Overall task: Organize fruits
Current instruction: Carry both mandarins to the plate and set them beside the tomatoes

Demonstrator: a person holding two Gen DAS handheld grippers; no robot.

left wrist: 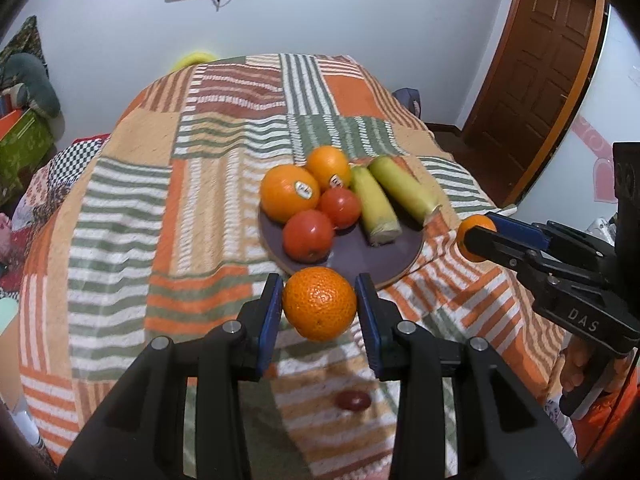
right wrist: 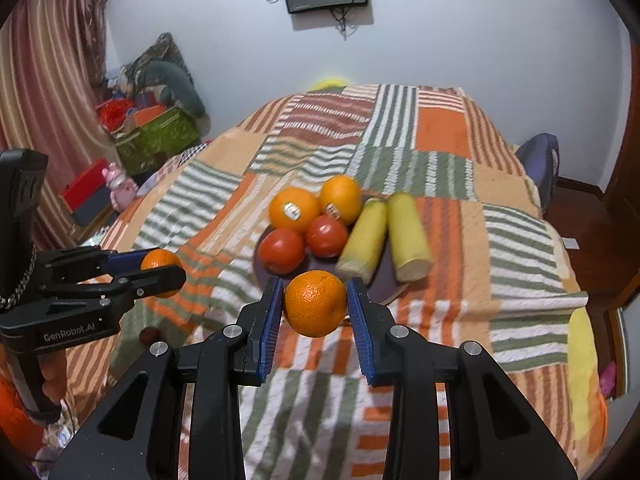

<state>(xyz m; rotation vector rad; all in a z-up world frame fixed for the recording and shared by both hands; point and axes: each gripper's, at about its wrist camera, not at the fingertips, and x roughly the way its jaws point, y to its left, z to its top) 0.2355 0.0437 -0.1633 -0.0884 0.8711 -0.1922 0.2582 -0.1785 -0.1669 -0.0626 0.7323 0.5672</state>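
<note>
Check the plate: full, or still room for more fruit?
Partly full. The plate holds two oranges, two tomatoes and two corn cobs; bare purple surface shows at its near edge.

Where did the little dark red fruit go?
The little dark red fruit lies on the striped blanket in the left wrist view, low between the left gripper arms, nearer the camera than the plate, under its held orange.

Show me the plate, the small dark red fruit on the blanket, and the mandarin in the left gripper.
plate (left wrist: 352, 258), left wrist view, bare purple front surface.
small dark red fruit (left wrist: 353, 401), left wrist view, its middle.
mandarin (left wrist: 319, 303) in the left gripper, left wrist view, peel centre.
</note>
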